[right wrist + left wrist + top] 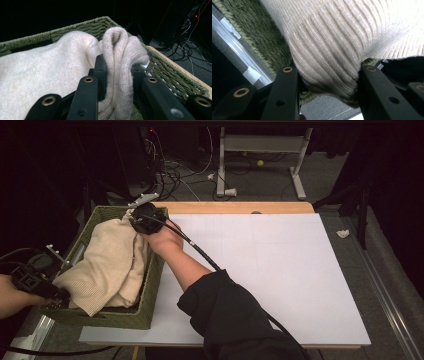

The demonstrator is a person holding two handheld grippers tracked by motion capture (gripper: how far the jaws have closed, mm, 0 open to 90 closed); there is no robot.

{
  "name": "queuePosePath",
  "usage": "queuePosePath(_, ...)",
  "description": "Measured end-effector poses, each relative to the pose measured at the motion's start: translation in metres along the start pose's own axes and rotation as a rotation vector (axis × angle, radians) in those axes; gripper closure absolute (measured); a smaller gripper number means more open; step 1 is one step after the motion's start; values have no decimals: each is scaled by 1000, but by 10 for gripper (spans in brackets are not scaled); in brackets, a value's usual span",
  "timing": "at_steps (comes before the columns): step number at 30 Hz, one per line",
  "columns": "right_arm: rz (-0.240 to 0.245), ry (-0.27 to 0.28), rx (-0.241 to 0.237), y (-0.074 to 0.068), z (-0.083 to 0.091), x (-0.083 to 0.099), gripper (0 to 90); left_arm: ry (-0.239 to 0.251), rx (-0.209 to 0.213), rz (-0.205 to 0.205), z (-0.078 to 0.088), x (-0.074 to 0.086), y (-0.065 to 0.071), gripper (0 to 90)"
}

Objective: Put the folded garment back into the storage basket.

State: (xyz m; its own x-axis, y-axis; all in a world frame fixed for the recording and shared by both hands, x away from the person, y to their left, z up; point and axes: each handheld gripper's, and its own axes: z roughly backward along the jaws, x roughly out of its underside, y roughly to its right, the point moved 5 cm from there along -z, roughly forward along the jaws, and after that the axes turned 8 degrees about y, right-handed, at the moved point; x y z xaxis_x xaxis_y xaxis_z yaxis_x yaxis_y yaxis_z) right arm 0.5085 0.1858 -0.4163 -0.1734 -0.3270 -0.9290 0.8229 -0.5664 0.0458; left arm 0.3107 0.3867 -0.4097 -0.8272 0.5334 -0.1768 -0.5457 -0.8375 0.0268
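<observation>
- Cream knit sweater (pixel 107 265) is lying bunched in the green woven basket (pixel 150 295) at the left edge of the table (pixel 280 270), one corner spilling over the near rim.
- Left hand-held gripper (pixel 52 292) is clamping the ribbed hem (pixel 329 75) at the near-left corner of the basket; the left gripper view is showing knit squeezed between both black jaws, so it is gripping the sweater.
- Right hand-held gripper (pixel 137 217) is pinching a folded ridge of knit (pixel 117 62) at the far end of the basket; fabric is bulging up between the jaws, so it is gripping the sweater too.
- Handling guess: sweater is looking soft, light and floppy, probably sagging and stretching between the two holds rather than keeping shape.
- Knit is looking fuzzy, not slippery; a thick fold is likely giving a surer bite than a single layer.
- Ribbed hem and doubled folds are looking like the best places to hold; loose stitches may be snagging on the rough wicker rim.
- Nothing fragile here; main risk is likely a drag on the basket itself, since it is looking light.
- Sleeves and neckline are staying buried in the bundle, can't tell which end is which.
- Basket floor is hidden under the fabric; unclear if anything else is lying below.
- Left forearm is cut off at the frame edge in the high view; right jaw tips are covered by the person's hand (pixel 162 240) there.
- Background beyond the table is dark, cables (pixel 175 175) barely readable.
</observation>
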Motion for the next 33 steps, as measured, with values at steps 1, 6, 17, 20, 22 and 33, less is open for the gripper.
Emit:
queuePosePath(1, 1, -3, 0, 1, -1, 0, 754, 3, -2, 2, 0, 0, 0, 616)
queuePosePath(6, 18, -4, 5, 1, -3, -4, 752, 20, -19, 14, 0, -2, 1, 617)
queuePosePath(17, -69, -38, 54, 48, -20, 14, 440, -32, -41, 109, -31, 6, 4, 315)
queuePosePath(20, -143, -37, 18, 59, -9, 24, 212, 64, -35, 170, -20, 3, 5, 154)
queuePosePath(22, -135, -37, 24, 59, 1, 26, 145, 105, -39, 188, -11, -1, 5, 122)
queuePosePath(33, -77, 35, 22, 51, 62, 33, 0, 93, -44, 161, 0, -28, 35, 0)
